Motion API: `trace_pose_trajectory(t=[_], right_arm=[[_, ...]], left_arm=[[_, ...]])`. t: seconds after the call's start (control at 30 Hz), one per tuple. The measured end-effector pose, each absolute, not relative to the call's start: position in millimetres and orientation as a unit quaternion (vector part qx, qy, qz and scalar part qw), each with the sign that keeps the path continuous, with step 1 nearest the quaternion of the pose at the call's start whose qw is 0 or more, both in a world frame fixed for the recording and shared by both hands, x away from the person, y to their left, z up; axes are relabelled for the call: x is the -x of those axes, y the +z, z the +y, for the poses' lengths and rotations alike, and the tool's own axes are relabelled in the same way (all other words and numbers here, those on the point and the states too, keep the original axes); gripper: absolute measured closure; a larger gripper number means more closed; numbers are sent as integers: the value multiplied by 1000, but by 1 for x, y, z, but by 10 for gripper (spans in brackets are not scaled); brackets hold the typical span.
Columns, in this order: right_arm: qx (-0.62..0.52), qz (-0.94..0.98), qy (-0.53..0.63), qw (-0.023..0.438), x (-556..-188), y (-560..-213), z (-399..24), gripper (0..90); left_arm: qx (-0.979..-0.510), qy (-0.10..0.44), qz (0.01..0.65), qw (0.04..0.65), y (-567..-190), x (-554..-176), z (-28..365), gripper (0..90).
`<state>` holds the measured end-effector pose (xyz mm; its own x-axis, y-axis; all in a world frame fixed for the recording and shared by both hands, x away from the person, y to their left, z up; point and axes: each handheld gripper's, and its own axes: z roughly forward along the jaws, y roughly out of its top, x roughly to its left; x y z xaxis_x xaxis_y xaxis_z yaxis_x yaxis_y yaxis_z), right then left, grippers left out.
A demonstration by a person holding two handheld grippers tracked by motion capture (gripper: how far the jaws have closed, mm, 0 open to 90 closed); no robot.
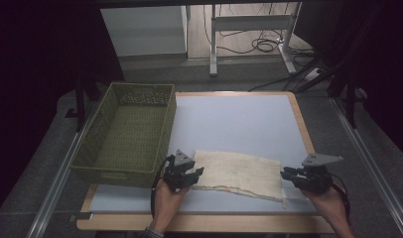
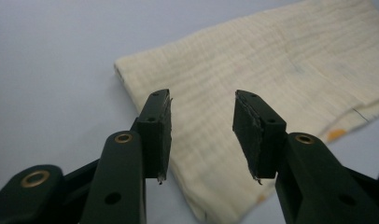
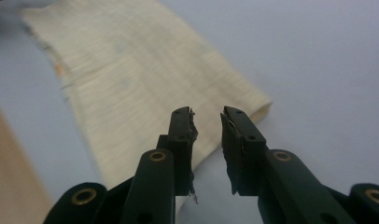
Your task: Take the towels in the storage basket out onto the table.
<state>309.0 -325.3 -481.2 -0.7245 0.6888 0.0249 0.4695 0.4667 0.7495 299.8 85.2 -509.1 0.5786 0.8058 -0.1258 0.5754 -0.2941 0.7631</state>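
Green wicker is forming the basket (image 1: pixel 124 136) sitting at the left of the pale tabletop (image 1: pixel 239 119). Just right of it, the left gripper (image 1: pixel 193 174) is hovering at the left end of the folded cream cloth (image 1: pixel 239 173), jaws parted with nothing pinched between them. That cloth is lying flat near the front edge. At its right end, the right gripper (image 1: pixel 285 173) is waiting, jaws slightly apart and gripping nothing.

The folded cream woven cloth (image 2: pixel 271 88) runs off the left gripper view's top and right edges. In the right gripper view its far end blurs at the top edge.
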Motion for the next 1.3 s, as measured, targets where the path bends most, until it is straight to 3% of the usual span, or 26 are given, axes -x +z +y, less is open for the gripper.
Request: trace_pose_trajectory(t=[0.27, 0.37, 0.53, 0.6, 0.67, 0.73, 0.87, 1.3], right_arm=[[-370, 841, 360, 163, -361, -488, -313, 755], [-383, 843, 349, 146, -373, -499, -311, 677], [-381, 850, 339, 133, -369, -513, -309, 631], [-374, 852, 338, 141, -365, -516, -309, 641], [-375, 852, 338, 136, -364, -515, -309, 762], [-370, 856, 338, 126, -364, -515, -307, 838], [-355, 866, 319, 152, -366, -510, -303, 855], [-396, 843, 318, 174, -427, -492, -323, 855]], left_arm=[[-787, 170, 447, 390, -506, -339, 75, 560], [-786, 182, 460, 372, -508, -354, 73, 547], [-794, 196, 472, 329, -521, -370, 72, 540], [-795, 192, 477, 321, -526, -374, 72, 517], [-798, 182, 478, 318, -531, -378, 72, 508], [-795, 157, 475, 343, -535, -379, 74, 580], [-790, 111, 475, 371, -535, -379, 81, 813], [-805, 112, 430, 393, -526, -355, 57, 808]])
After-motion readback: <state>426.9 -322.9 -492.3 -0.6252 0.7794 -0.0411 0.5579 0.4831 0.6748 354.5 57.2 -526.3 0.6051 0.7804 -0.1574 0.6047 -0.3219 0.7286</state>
